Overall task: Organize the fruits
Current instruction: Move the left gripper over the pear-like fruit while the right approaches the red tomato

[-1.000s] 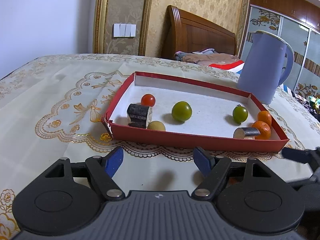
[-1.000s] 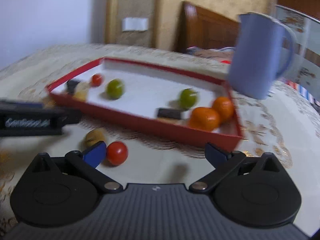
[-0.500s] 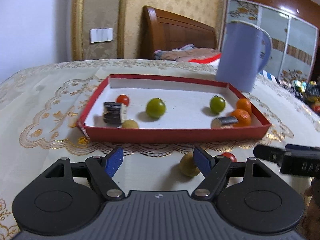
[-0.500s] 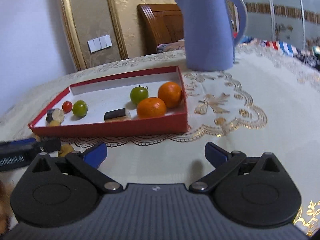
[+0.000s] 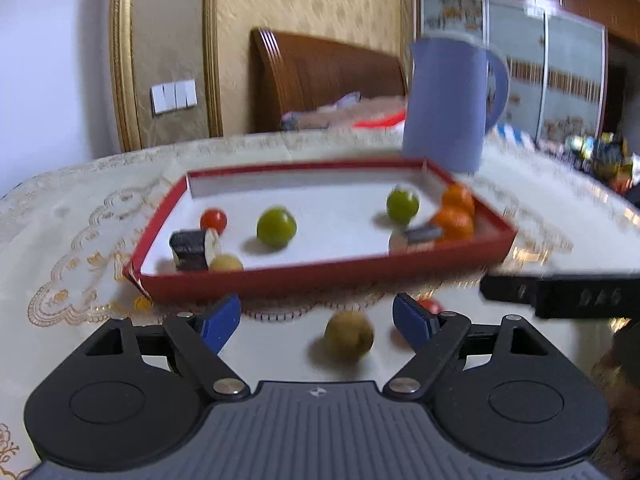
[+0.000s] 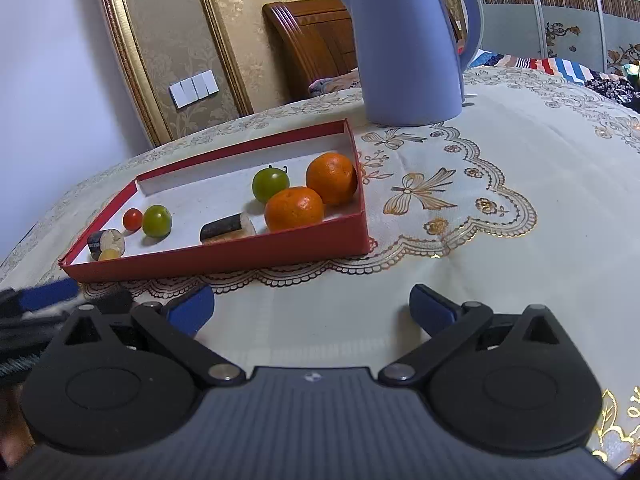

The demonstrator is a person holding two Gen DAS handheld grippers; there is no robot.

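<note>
1. I am going for the small yellow-brown fruit (image 5: pixel 348 338) that sits on the tablecloth (image 6: pixel 500 264), outside the red tray (image 5: pixel 320 278) and just in front of it.
2. My left gripper (image 5: pixel 316 320) is wide and its jaws are opening. The fruit lies between the blue fingers (image 5: pixel 219 322), nearer the right one, but nothing touches it yet.
3. To do this well, I should slide a bit to the right so the fruit is in the middle, then close slowly. It is round, so I think it can roll away if one finger bumps it first.
4. A little red tomato (image 5: pixel 430 305) peeks out just behind the right finger. I must not knock it.
5. My right gripper (image 6: pixel 310 310) is wide too and holds nothing. Only bare cloth is between its fingers.
6. The fruit looks dull and a bit bumpy, but the left view is blurry.
7. In the tray I see two oranges (image 6: pixel 312 192), two green fruits (image 6: pixel 271 184), one red tomato (image 6: pixel 132 219), two dark cut pieces (image 6: pixel 228 228) and one small yellow fruit (image 6: pixel 109 255).
</note>
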